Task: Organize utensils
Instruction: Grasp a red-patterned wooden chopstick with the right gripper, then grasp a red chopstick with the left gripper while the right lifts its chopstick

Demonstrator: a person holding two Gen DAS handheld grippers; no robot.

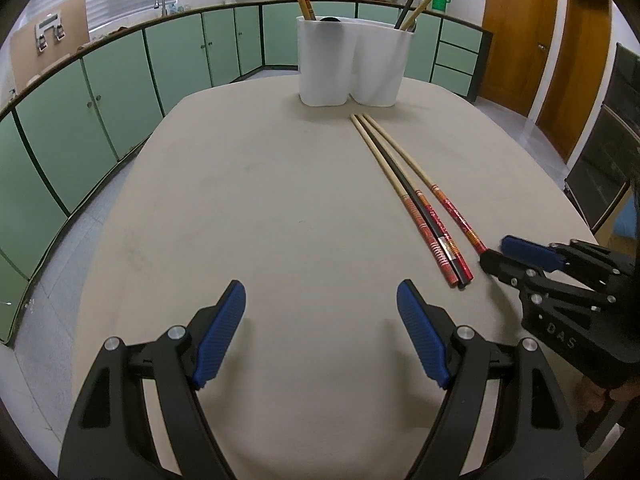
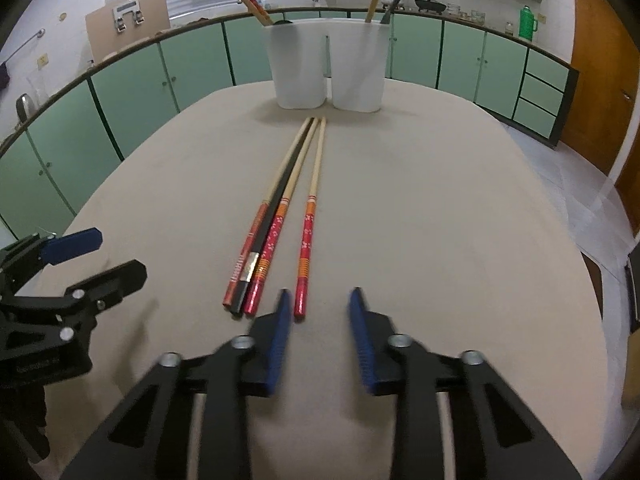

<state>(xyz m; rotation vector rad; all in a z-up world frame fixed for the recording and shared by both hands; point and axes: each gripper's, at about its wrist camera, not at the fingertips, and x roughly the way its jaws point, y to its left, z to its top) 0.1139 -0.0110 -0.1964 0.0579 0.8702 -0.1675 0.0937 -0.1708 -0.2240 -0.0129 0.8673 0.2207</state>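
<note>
Both sets of jaws are open and holding nothing right now. Over on the left, the left gripper (image 1: 320, 336) is spread wide and just hovering above bare table (image 1: 260, 220), not lined up with anything. Moving right you get the three chopsticks (image 2: 260, 256) bunched together, painted ends near, plain tips pointing far toward the white two-cup holder (image 2: 328, 68), which already has a few chopsticks standing in each cup. Just right of that bunch lies the lone red-and-orange chopstick (image 2: 306, 252), slightly apart from the others. The right gripper (image 2: 318, 316) sits right at its near end, left pad (image 2: 280, 332) close beside the tip, with only a narrow gap between the pads. Looks like the pickup step to me: next it needs to nudge forward so the stick sits between the pads, squeeze, then carry it to a cup.
</note>
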